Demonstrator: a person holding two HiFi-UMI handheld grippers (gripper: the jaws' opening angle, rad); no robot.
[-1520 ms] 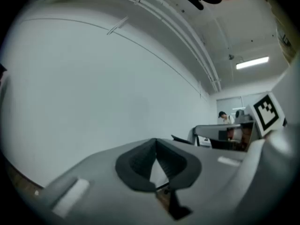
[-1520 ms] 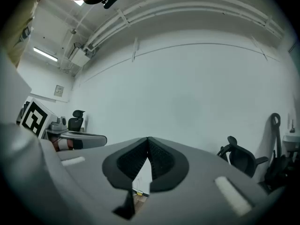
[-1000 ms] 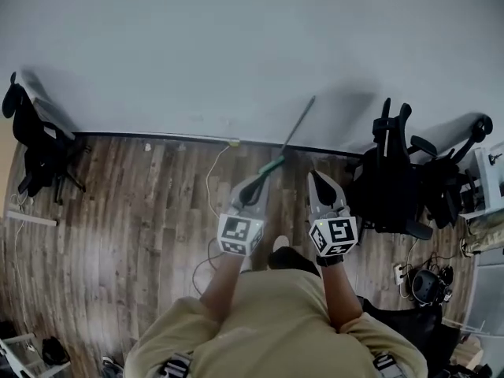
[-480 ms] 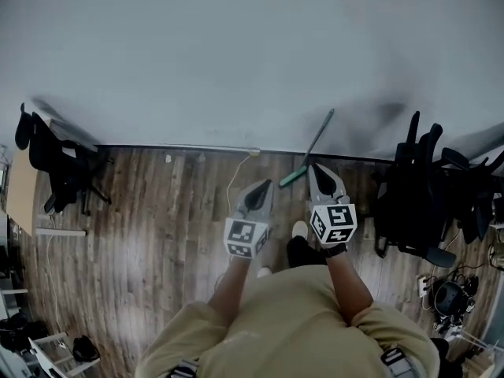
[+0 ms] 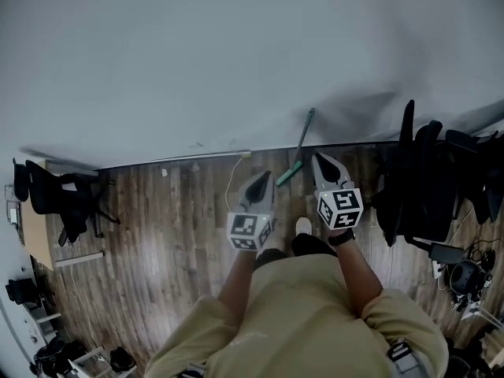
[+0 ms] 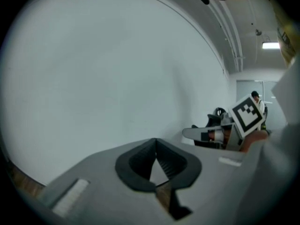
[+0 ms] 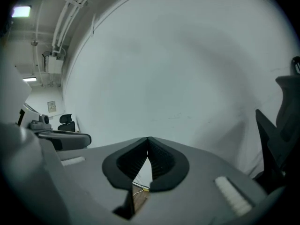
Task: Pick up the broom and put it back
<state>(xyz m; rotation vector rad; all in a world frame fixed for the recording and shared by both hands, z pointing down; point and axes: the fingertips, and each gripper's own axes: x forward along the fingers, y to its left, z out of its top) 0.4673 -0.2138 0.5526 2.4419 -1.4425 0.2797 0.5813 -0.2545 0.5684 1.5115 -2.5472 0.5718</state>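
Nearest to me in the head view, both forearms reach forward over the wood floor (image 5: 157, 227). The left gripper (image 5: 262, 177) has its jaws pressed together, tip to tip, holding nothing; its own view shows the pads meeting at a point (image 6: 155, 142) against bare wall. The right gripper (image 5: 321, 160) is closed the same way, its tips meeting (image 7: 148, 139) with nothing between them.

The broom (image 5: 302, 140) stands just beyond the two grippers, untouched by either. Its lower green end sits near the floor between the two tips, a little closer to the right one. Its long axis runs from there up and to the right in the head view, the top end leaning on the white wall (image 5: 236, 61).

Further off, dark office chairs (image 5: 425, 179) crowd the right side
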